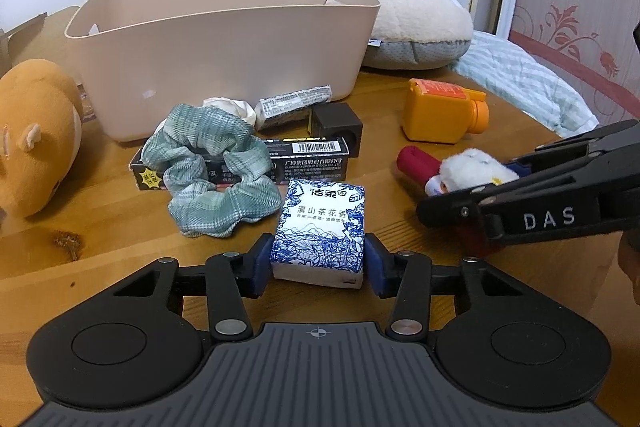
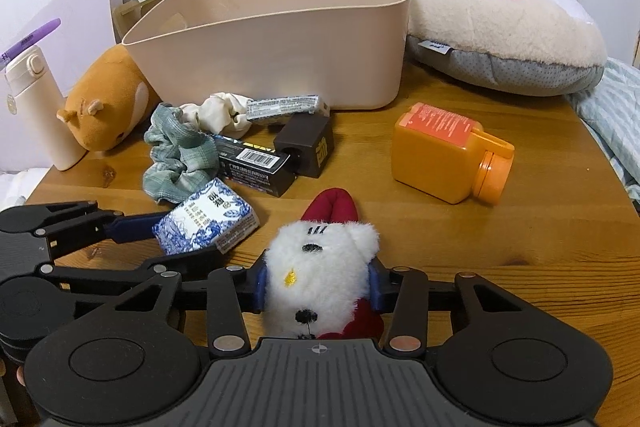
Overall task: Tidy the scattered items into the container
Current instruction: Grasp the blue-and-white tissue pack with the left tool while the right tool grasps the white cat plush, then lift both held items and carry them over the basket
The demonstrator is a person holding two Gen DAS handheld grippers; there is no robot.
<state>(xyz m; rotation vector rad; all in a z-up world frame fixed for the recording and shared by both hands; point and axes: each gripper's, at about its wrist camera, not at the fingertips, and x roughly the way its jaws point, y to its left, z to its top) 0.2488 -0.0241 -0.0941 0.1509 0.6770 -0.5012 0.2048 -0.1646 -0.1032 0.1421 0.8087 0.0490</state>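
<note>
Beige container (image 2: pixel 280 39) looks empty. My left gripper (image 1: pixel 318 263) pinches the tissue pack (image 1: pixel 320 231); my right gripper (image 2: pixel 318 287) pinches the plush toy (image 2: pixel 320 275). Scrunchie (image 1: pixel 216 171), boxes, orange bottle (image 2: pixel 448 151) remain on the table (image 2: pixel 480 247).

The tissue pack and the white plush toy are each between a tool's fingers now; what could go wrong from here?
1. The left tool grips only the near end of the tissue pack; soft, it may sag or slip.
2. The right tool squeezes fluffy fur on the plush toy, so the hold may be loose.
3. Both tools are close and share one beige bin; they could collide.
</note>
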